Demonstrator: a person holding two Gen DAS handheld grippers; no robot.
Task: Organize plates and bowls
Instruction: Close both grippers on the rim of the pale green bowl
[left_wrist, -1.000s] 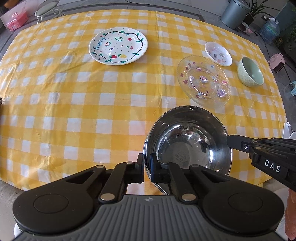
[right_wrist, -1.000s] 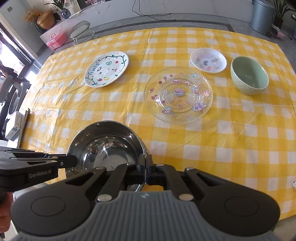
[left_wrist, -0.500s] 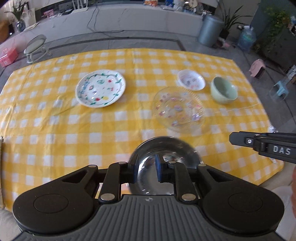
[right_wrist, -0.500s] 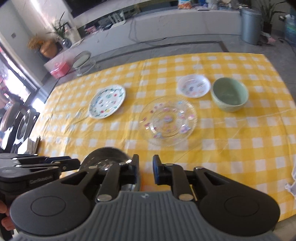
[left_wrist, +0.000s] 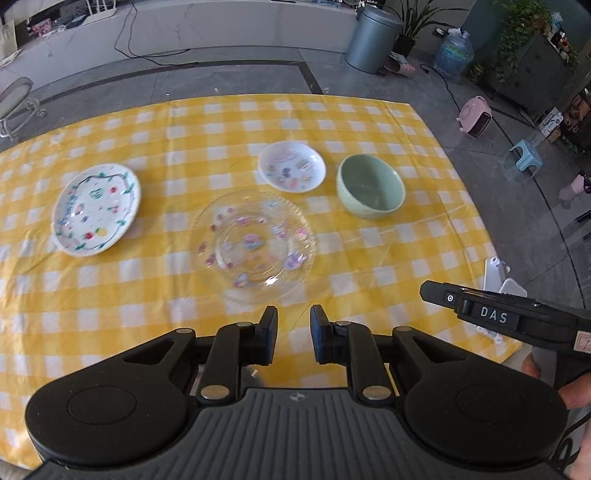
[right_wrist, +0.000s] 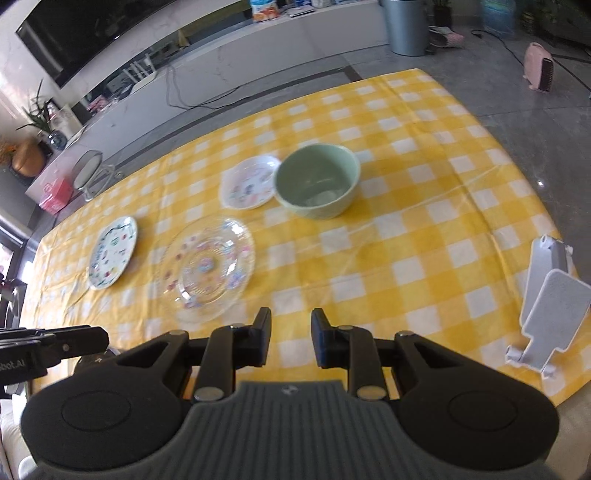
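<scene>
The left gripper (left_wrist: 293, 334) hovers above the near edge of the yellow checked tablecloth (left_wrist: 369, 258), its jaws spread apart with nothing between them. The right gripper (right_wrist: 291, 338) is likewise spread and empty, over the near right part of the cloth.

Just ahead of the left gripper lies a clear glass plate (left_wrist: 253, 245) with small coloured stickers. To its left, apart from it, sits a white plate painted with fruit and a green vine (left_wrist: 96, 209). Beyond the glass plate is a small white dish (left_wrist: 292, 171) with printed motifs, and just to the right of that stands a pale green bowl (left_wrist: 370, 191), upright and empty. In the right wrist view the green bowl (right_wrist: 317, 181) overlaps the edge of the small dish (right_wrist: 249, 182); whether they touch cannot be told.

A white plastic stand (right_wrist: 546, 302) rests at the right edge of the table. On the floor beyond are a grey bin (left_wrist: 376, 38), a water jug (left_wrist: 453, 55), a pink heater (left_wrist: 476, 118) and a small blue stool (left_wrist: 526, 151). Nothing lies between either gripper and the dishes
</scene>
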